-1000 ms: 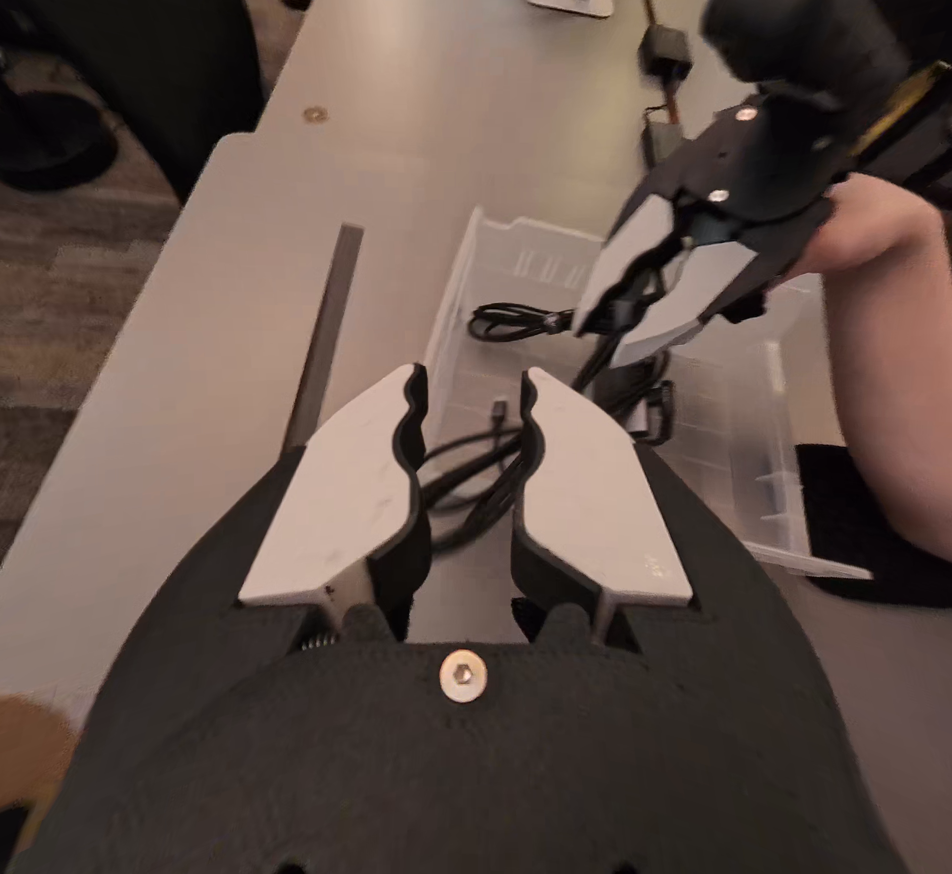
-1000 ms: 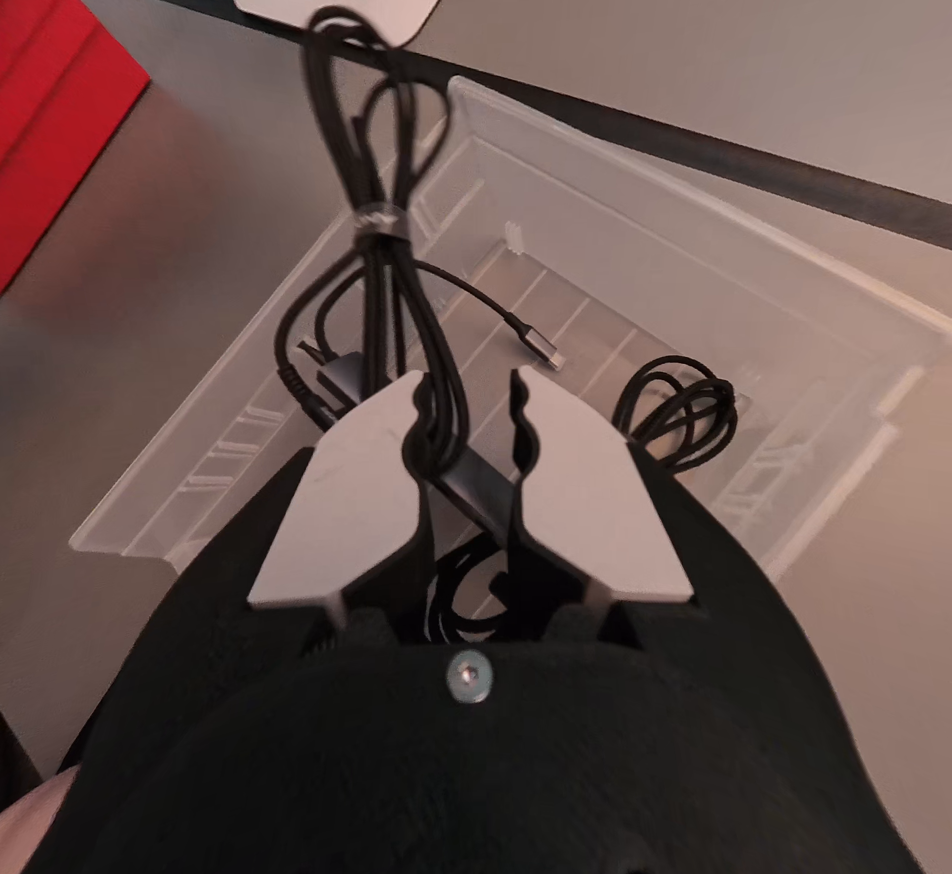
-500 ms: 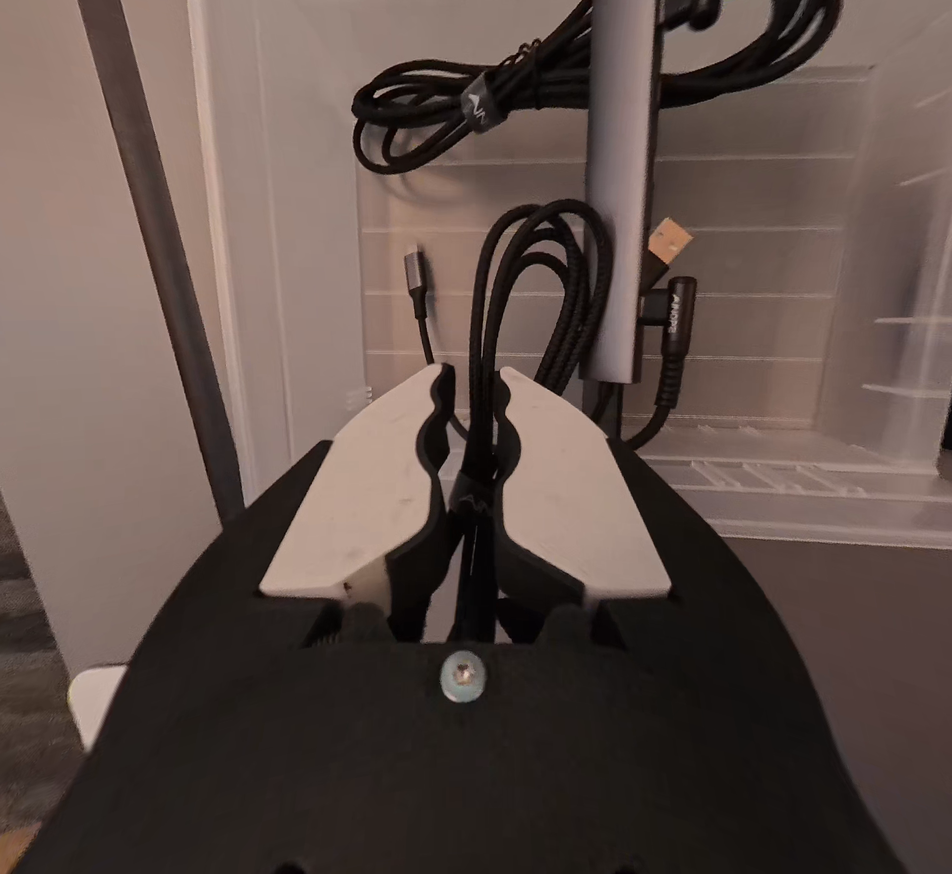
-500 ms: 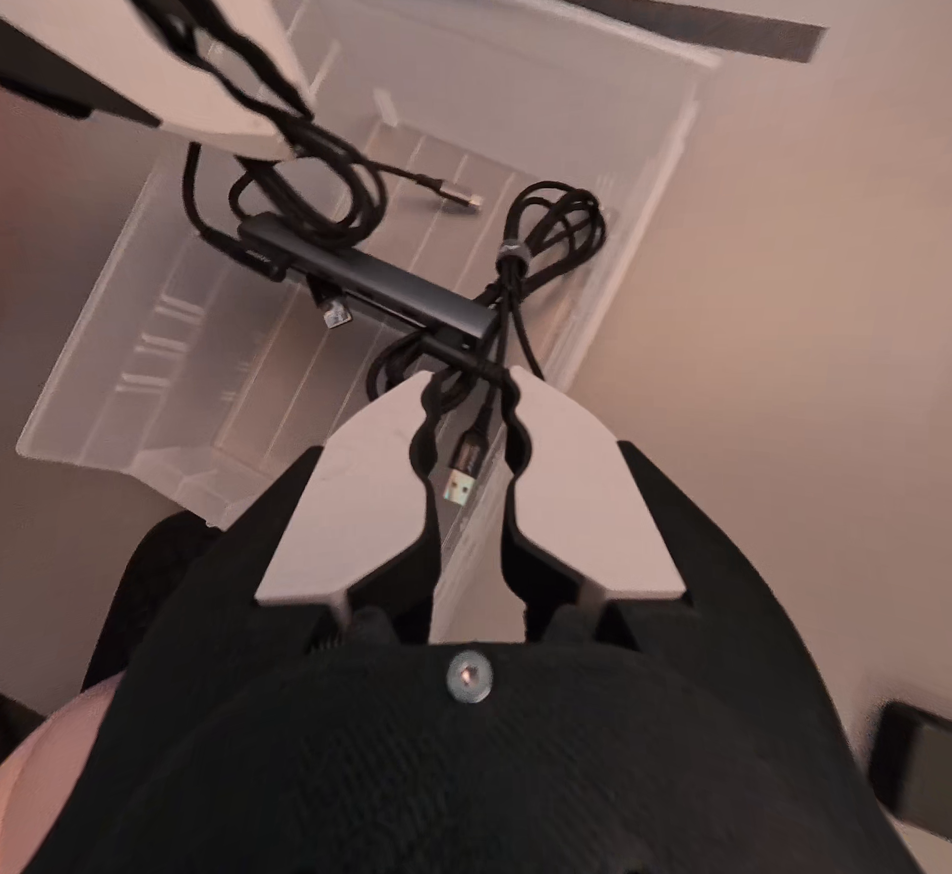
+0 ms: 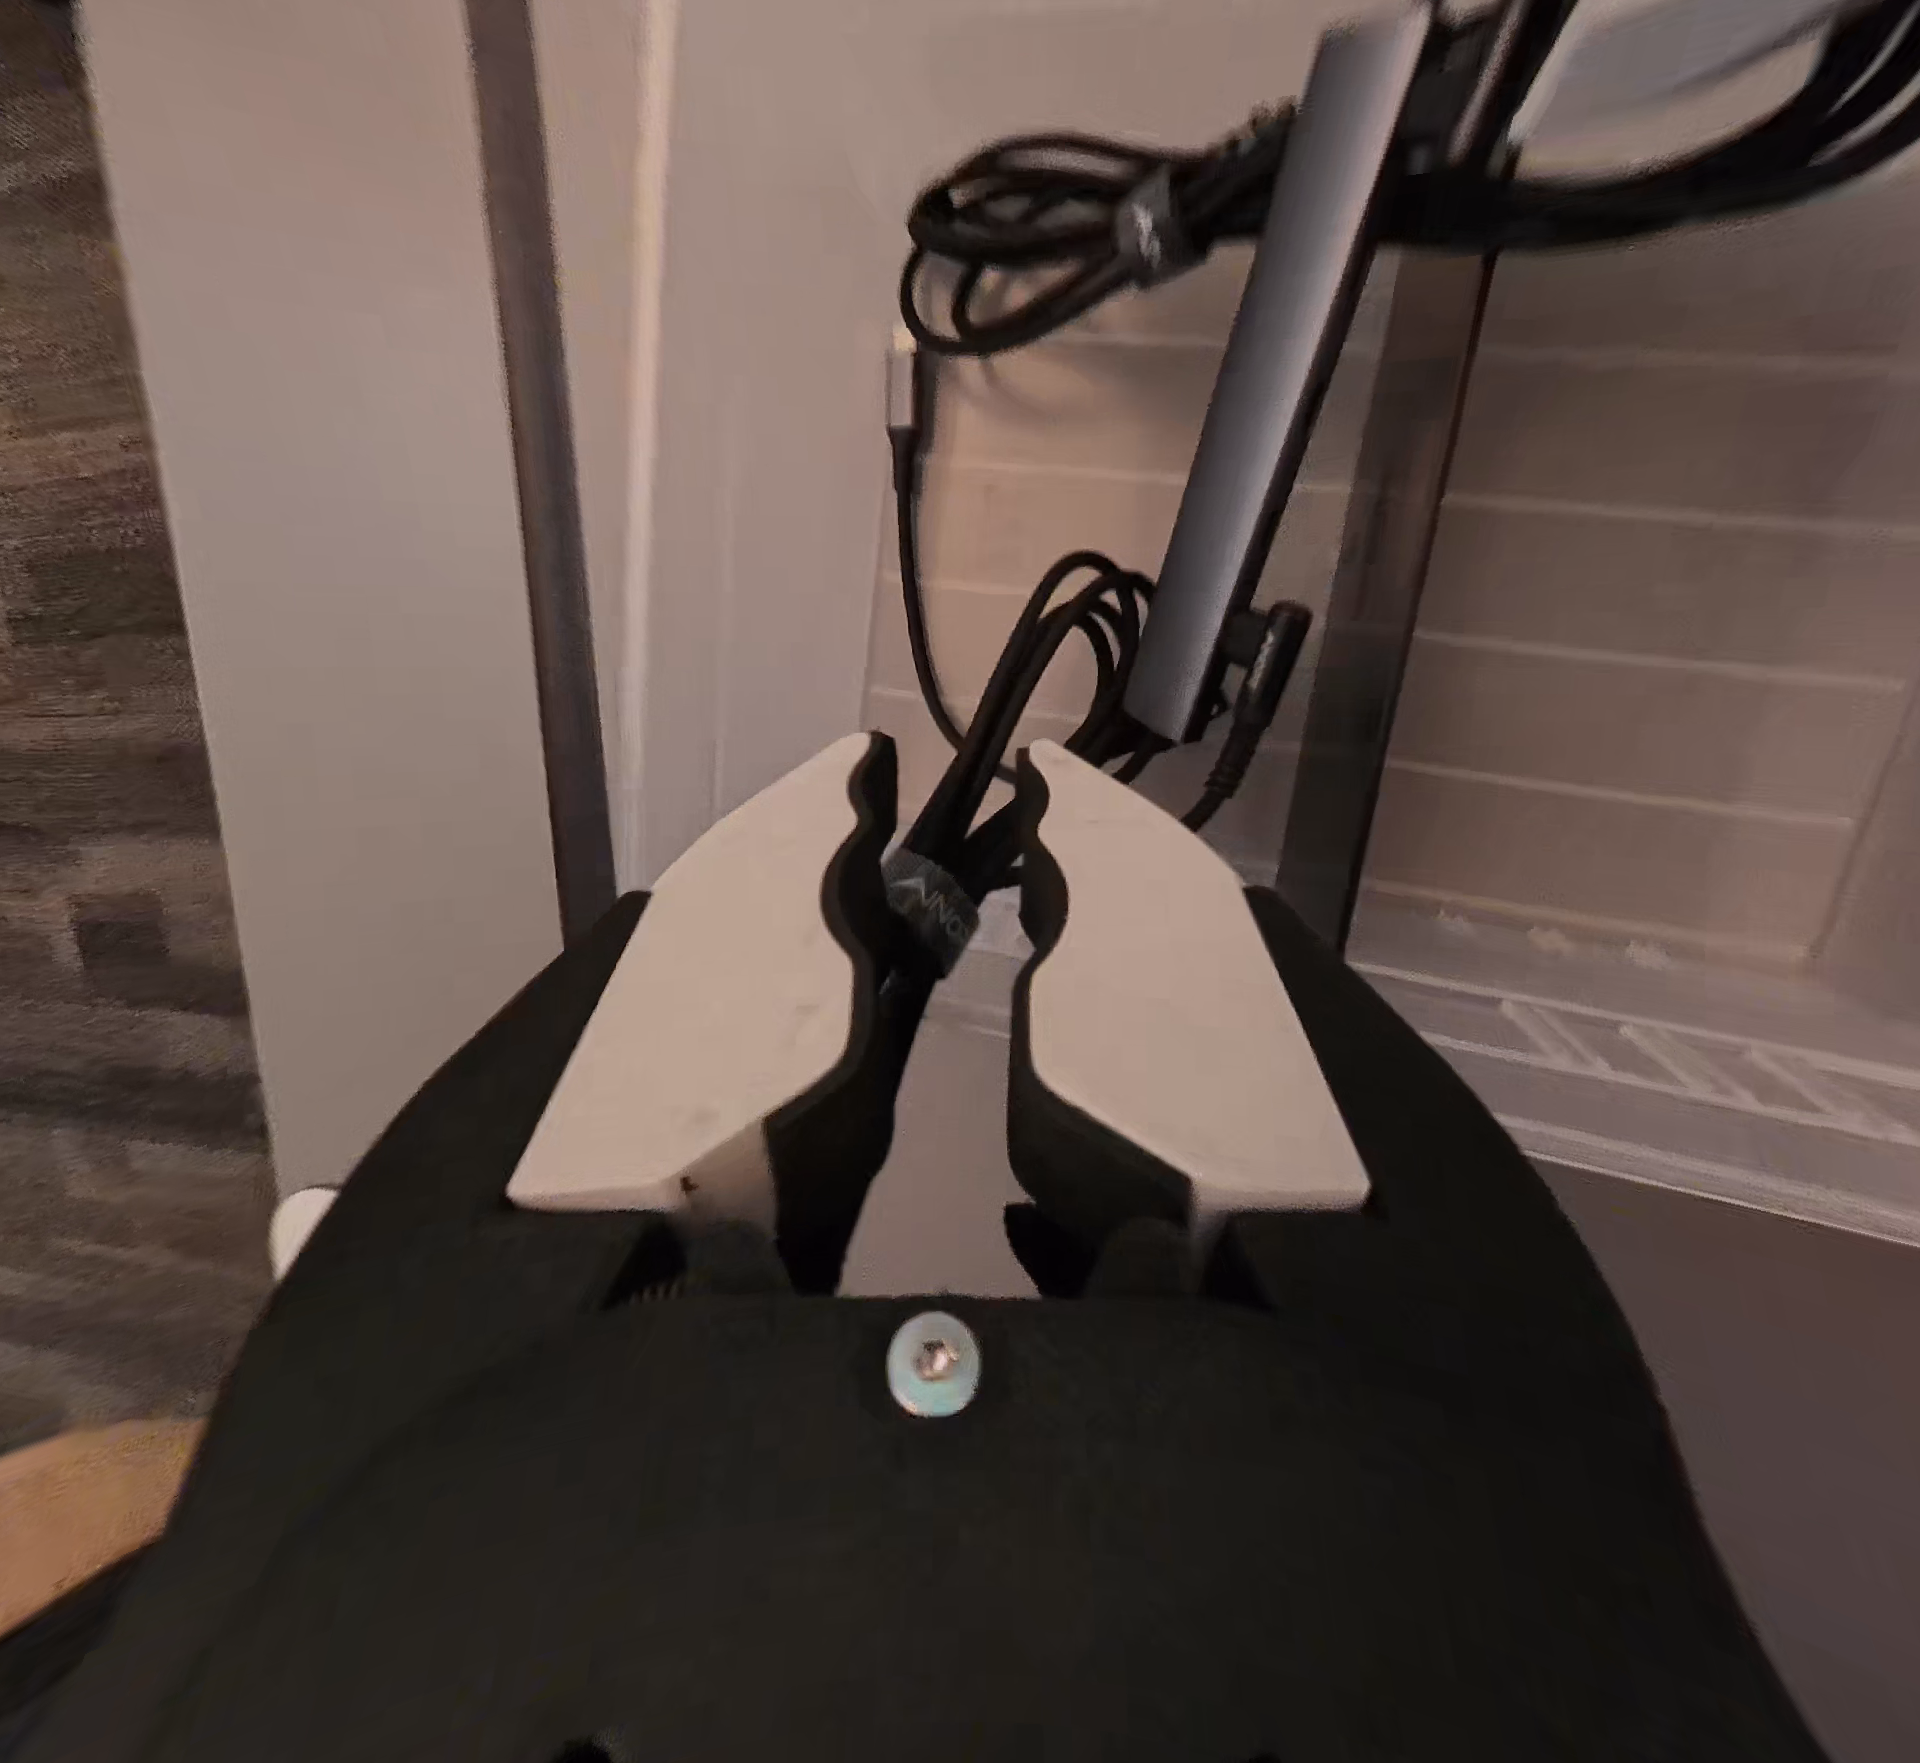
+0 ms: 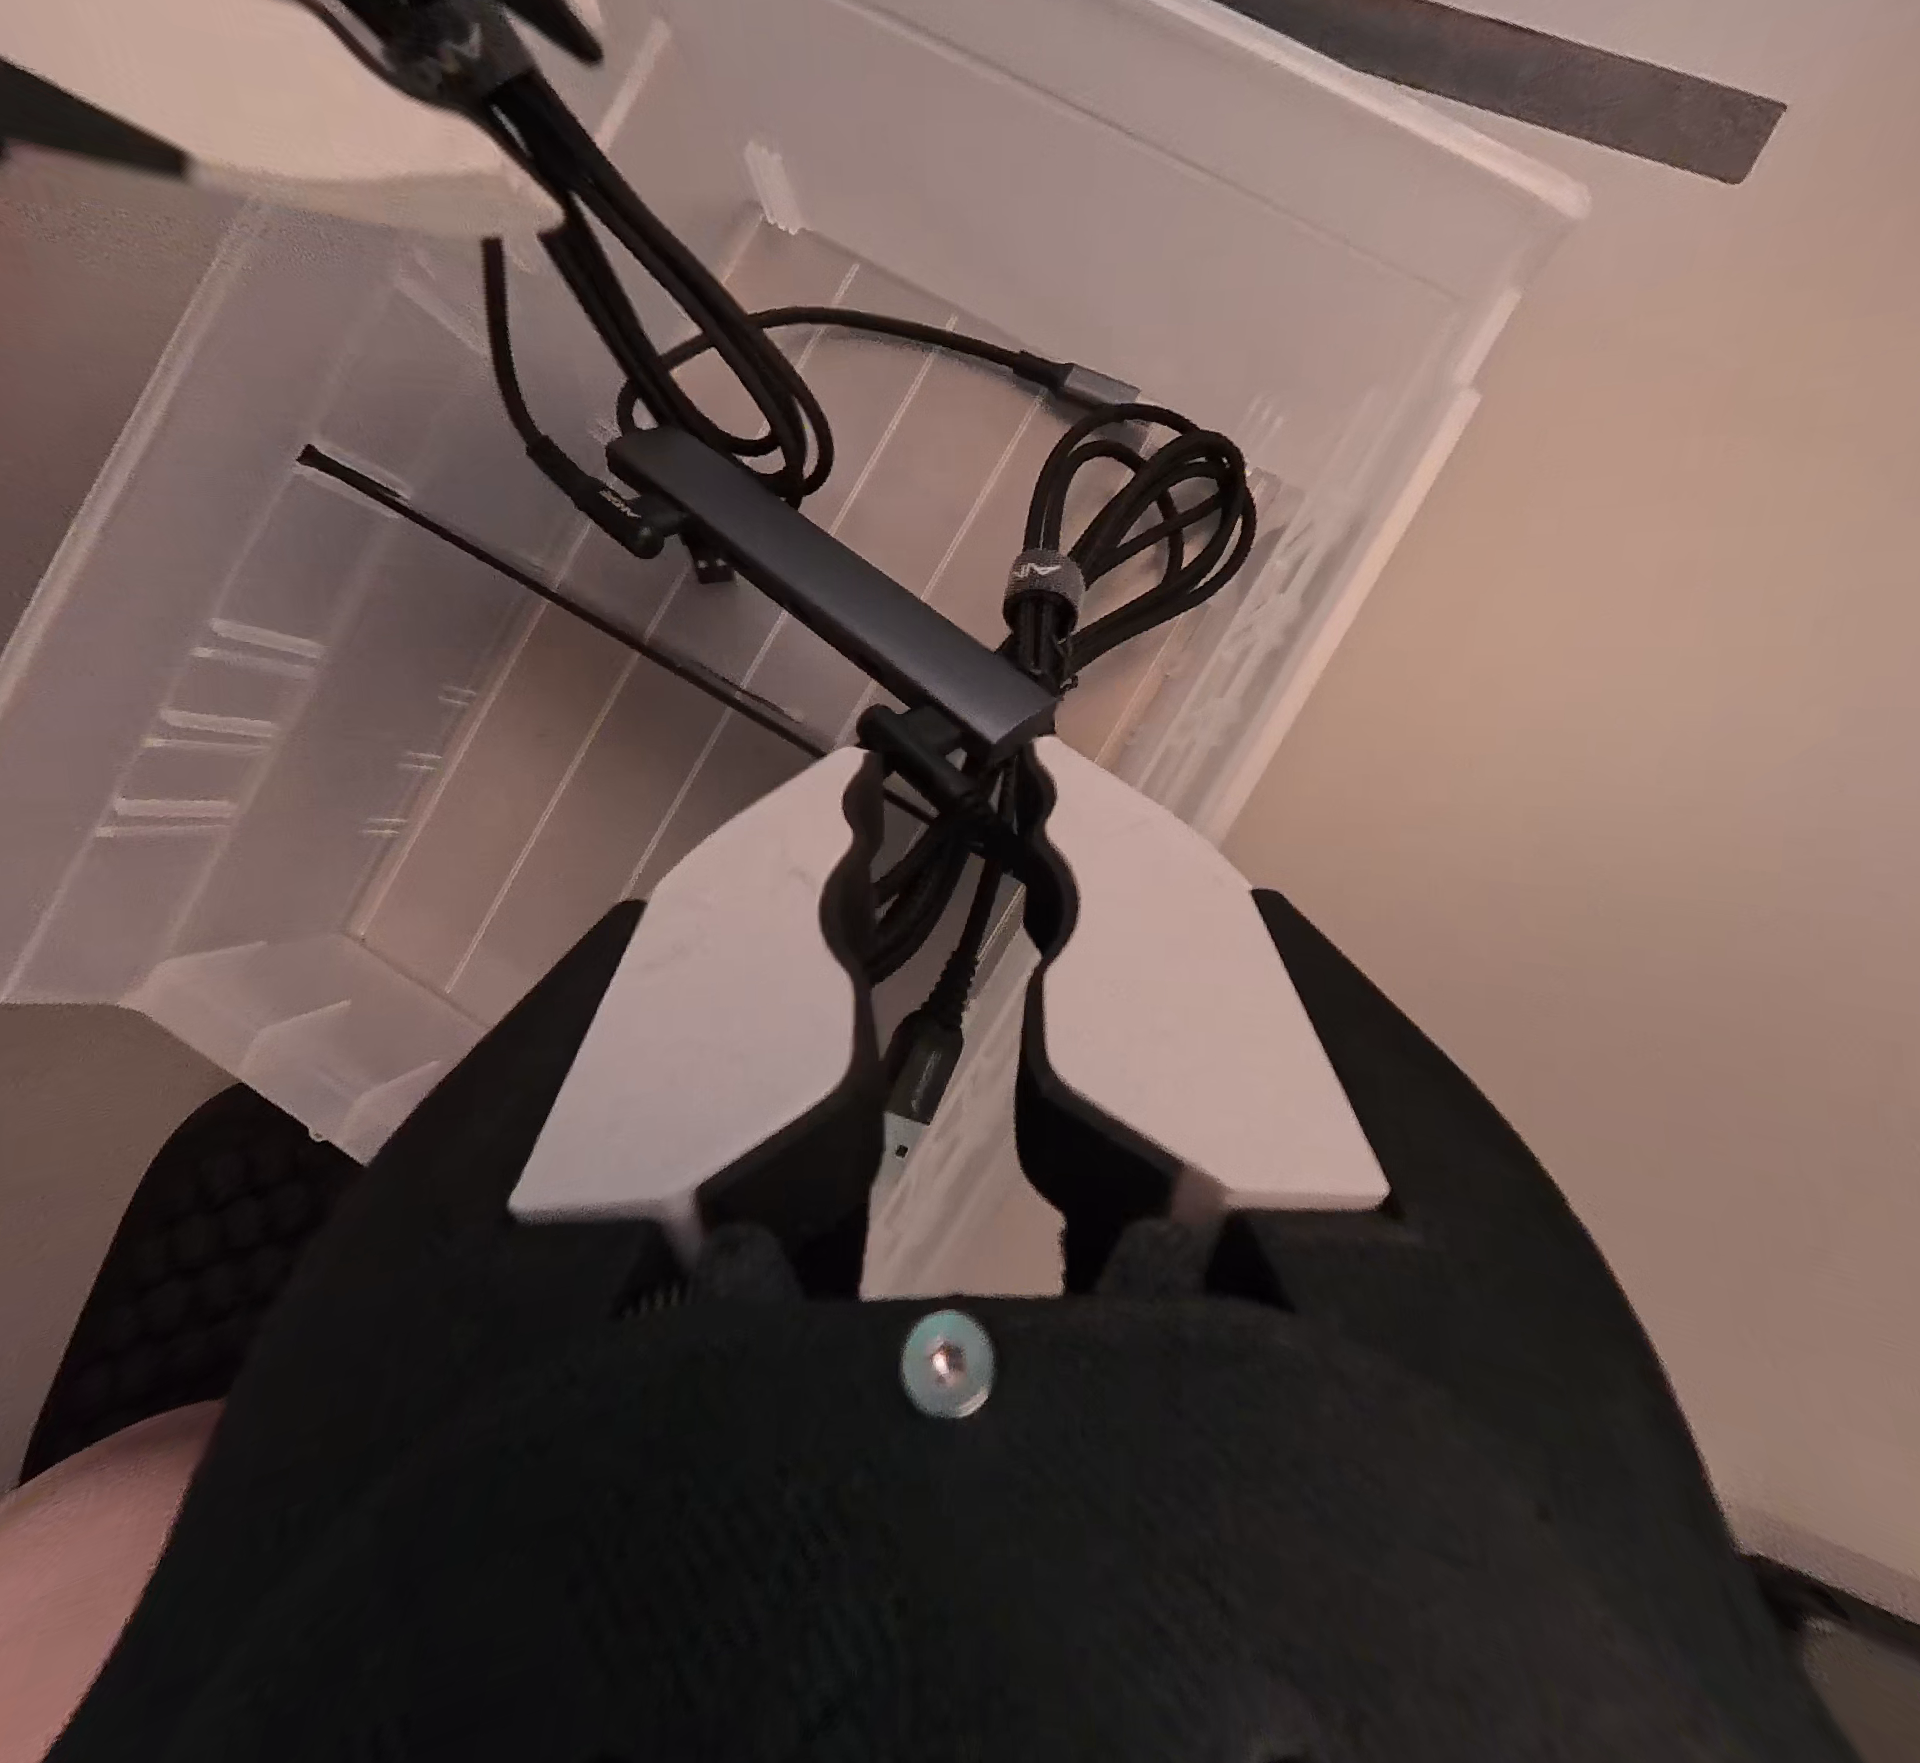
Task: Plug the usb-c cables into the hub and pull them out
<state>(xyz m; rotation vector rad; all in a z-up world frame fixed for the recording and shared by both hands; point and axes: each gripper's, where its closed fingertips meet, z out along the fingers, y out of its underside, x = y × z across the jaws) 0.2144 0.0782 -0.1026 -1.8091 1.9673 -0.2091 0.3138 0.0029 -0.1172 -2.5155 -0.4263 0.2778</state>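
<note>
Grippers both grasp cable bundles above the bin (image 6: 1226, 155): left gripper (image 5: 956, 768) one bundle (image 5: 940, 892), right gripper (image 6: 951, 768) another bundle (image 6: 935, 882) beside the hub (image 6: 831, 581).

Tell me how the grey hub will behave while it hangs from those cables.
The hub looks rigid and light: it hangs tilted above the clear bin, carried only by black cables. It will probably swing and twist, since braided cables flex. A plugged connector might loosen under a hard pull.

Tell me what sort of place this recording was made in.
Probably an office or lab workbench: a pale desk top with a dark strip inset, patterned carpet below it, and a clear plastic bin holding the hub and bundled black cables.
</note>
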